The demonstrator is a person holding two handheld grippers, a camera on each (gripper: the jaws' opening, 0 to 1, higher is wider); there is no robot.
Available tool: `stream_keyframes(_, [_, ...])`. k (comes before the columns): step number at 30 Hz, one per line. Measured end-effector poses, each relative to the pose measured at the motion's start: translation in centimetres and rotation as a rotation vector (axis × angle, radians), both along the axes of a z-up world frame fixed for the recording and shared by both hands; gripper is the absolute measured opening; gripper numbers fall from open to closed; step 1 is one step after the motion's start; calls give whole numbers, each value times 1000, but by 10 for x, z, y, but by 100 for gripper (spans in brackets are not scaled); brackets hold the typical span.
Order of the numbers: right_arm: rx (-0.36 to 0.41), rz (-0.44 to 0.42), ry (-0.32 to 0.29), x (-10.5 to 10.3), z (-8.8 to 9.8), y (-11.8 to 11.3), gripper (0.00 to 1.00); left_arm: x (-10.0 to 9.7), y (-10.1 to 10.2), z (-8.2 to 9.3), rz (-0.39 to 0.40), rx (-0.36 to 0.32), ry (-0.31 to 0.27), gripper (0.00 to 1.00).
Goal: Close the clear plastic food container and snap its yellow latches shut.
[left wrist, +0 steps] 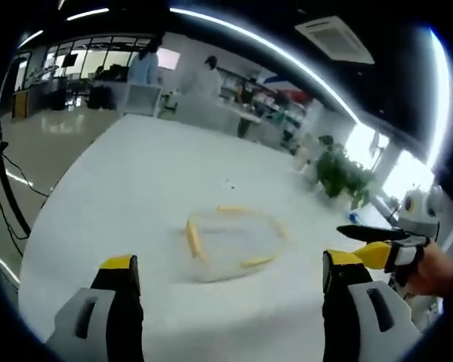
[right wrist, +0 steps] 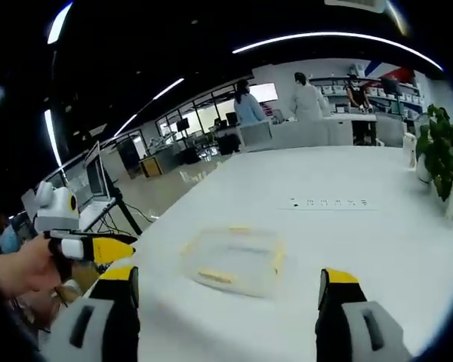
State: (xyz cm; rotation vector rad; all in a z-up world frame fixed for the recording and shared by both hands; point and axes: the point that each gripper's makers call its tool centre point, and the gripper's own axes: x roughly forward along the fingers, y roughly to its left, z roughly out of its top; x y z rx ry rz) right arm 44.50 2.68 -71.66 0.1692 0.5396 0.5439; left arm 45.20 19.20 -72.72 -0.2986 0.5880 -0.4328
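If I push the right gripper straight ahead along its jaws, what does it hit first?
Most likely the clear container with its yellow latches, lying on the white table centred ahead of the open right gripper. Nothing stands between them, though depth is hard to judge.

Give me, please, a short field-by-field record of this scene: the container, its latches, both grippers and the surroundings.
container: clear plastic food container on the white table, lid resting on it
latches: yellow latches along its sides; whether snapped cannot be told
left gripper: left gripper, jaws apart, short of the container, touching nothing
right gripper: right gripper, jaws apart, short of the container, touching nothing
surroundings: potted plant at the table's far edge, people standing at counters beyond
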Motion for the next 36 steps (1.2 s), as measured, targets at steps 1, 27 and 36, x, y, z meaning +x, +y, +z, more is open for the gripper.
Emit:
stream_keyframes(1, [5, 7, 0, -6, 4, 2, 100, -3, 0, 1, -4, 0, 1, 99])
stream_keyframes(27, [-10, -58, 69, -164, 7, -71, 100, -151, 54, 15, -84, 43, 32, 85])
stream_keyframes(36, [-2, -99, 95, -197, -6, -93, 100, -176, 51, 12, -63, 24, 30, 85])
